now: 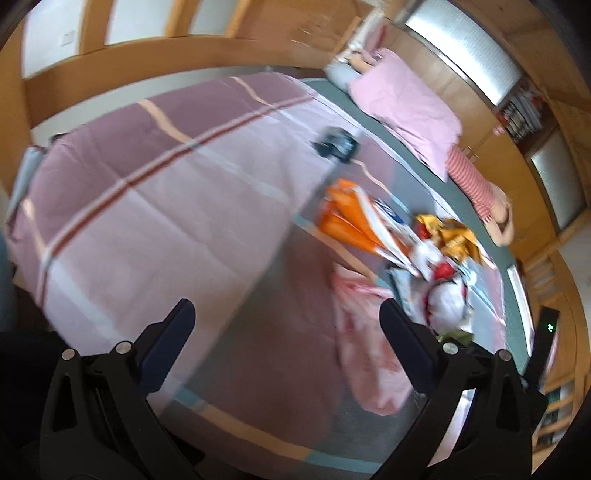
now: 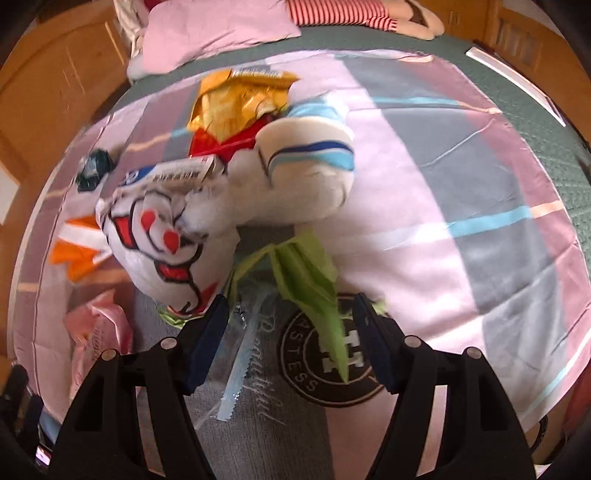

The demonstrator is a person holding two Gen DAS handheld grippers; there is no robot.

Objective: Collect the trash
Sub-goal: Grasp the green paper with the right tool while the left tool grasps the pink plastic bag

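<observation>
While the right gripper (image 2: 290, 332) hangs with its jaws apart and pressing on nothing, a crumpled green wrapper (image 2: 306, 273) lies between them on the bed (image 2: 480, 229), its long axis running toward the foot edge. Beside it lies a clear, serrated plastic strip (image 2: 240, 362). Glossy orange (image 1: 347, 218) and yellow (image 2: 236, 99) packets sit crinkled nearer the pillow (image 2: 207, 29). The left gripper (image 1: 286, 332) stands wide apart over the plaid quilt (image 1: 147, 206).

Striped quilt (image 1: 147, 192), pink pillow (image 1: 410, 107), wooden wardrobe (image 2: 48, 85)
</observation>
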